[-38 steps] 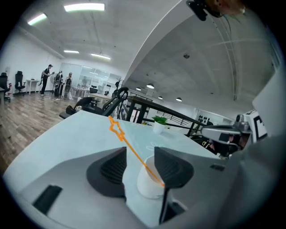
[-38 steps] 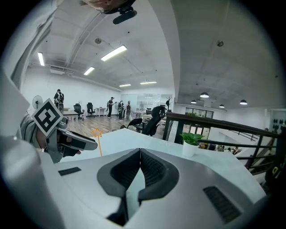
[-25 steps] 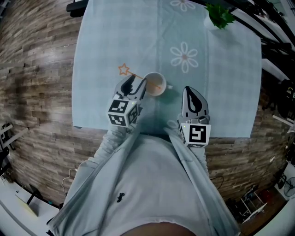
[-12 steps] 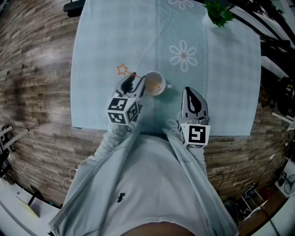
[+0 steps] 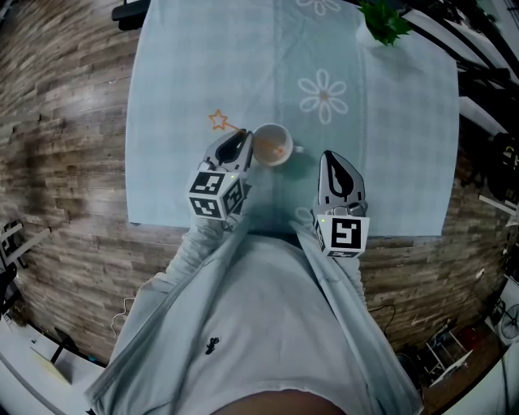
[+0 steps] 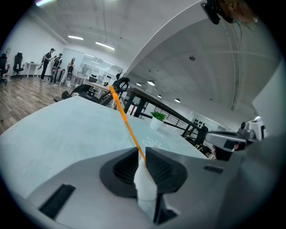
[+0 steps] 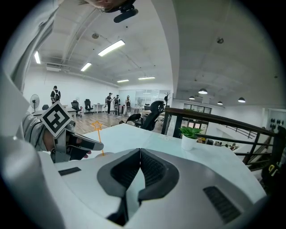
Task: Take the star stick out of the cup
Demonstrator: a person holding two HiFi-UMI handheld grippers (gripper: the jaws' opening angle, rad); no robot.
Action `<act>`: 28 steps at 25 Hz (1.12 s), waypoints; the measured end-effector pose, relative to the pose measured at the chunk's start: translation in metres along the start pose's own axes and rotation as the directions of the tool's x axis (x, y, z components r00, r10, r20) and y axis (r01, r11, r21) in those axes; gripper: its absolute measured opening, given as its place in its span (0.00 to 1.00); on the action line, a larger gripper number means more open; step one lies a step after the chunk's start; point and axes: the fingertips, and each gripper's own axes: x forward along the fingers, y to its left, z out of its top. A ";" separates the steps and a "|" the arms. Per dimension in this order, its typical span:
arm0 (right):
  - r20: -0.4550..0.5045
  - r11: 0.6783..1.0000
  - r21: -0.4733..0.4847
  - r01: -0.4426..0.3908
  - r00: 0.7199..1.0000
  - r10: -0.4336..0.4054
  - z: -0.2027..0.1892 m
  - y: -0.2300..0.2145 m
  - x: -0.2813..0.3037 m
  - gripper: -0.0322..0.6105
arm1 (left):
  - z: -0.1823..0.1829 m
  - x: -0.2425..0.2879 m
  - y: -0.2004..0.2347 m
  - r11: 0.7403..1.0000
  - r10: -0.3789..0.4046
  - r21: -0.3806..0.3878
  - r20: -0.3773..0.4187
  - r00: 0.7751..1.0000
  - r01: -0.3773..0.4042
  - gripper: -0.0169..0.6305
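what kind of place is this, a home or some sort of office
Probably a large open-plan office or lab, not a home: black swivel office chairs in the background, long ceiling strip lights, and several people standing across a wide wood-plank floor.

Pale blue daisy-print cloth [image 5: 203, 65]; potted plant [image 5: 384, 23] at far corner; wood-plank floor [image 5: 65, 121].

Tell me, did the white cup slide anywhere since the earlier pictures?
No. In the head view the cup sits at the same spot as before, below and left of the flower print on the tablecloth.
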 end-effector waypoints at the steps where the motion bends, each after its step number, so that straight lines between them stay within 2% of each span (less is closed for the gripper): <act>1: 0.000 1.000 -0.001 0.000 1.000 0.000 0.000 0.001 0.000 0.07 | 0.000 -0.001 0.000 1.000 -0.006 -0.002 0.000 1.000 0.006 0.11; 15: 0.014 1.000 0.008 0.006 1.000 -0.006 0.004 0.001 -0.002 0.07 | 0.012 -0.002 -0.017 0.998 -0.056 -0.006 0.055 0.997 0.057 0.08; 28: 0.067 1.000 0.001 0.000 0.998 0.000 0.018 -0.003 -0.009 0.07 | 0.033 -0.015 -0.034 0.997 -0.065 0.054 0.115 0.991 0.059 0.07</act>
